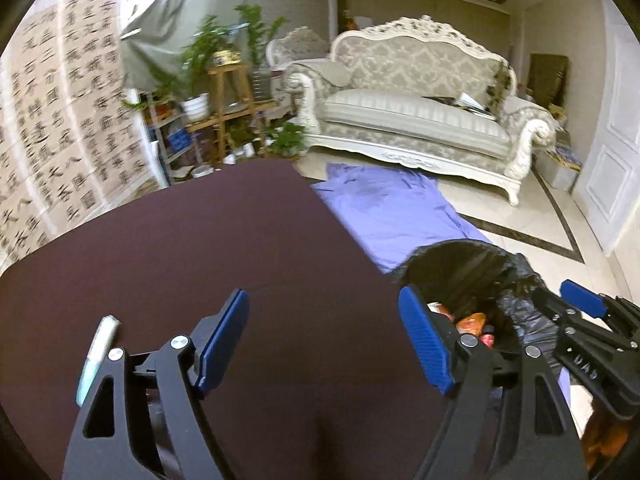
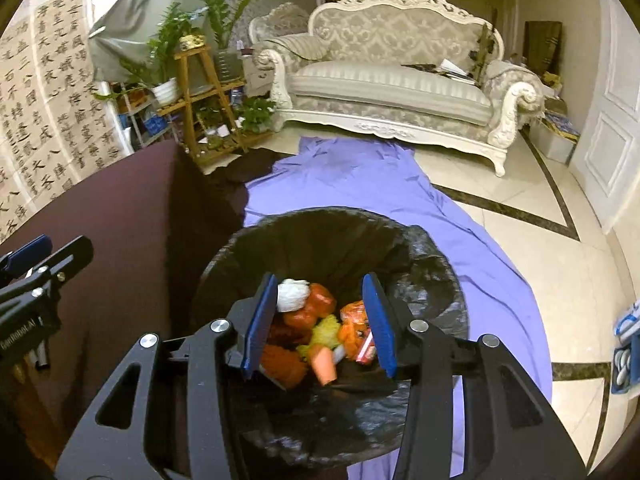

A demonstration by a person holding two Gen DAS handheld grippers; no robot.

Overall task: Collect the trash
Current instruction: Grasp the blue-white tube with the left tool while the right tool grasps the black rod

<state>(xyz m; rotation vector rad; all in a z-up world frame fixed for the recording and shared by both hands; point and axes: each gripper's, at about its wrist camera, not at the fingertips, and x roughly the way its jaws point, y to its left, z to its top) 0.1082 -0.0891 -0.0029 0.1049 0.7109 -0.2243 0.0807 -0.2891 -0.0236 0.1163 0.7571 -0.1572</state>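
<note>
My left gripper (image 1: 324, 340) hangs open over the dark maroon table (image 1: 200, 240) with nothing between its blue pads. A silvery tube-like piece of trash (image 1: 100, 344) lies on the table just left of it. To the right, the bin with a black bag (image 1: 480, 264) stands by the table's edge, and my right gripper (image 1: 560, 300) reaches over it. In the right wrist view my right gripper (image 2: 320, 324) is open above the bin (image 2: 440, 264), holding nothing. Inside lie a white paper wad (image 2: 294, 294), orange wrappers (image 2: 320, 300) and a yellow scrap (image 2: 326, 334). My left gripper (image 2: 52, 252) shows at the left edge.
A purple cloth (image 2: 360, 184) is spread on the tiled floor under the bin. Beyond it stands an ornate pale sofa (image 2: 388, 92). A wooden plant stand (image 2: 200, 96) and calligraphy sheets (image 2: 44, 100) are at the left, a white door (image 2: 612, 120) at the right.
</note>
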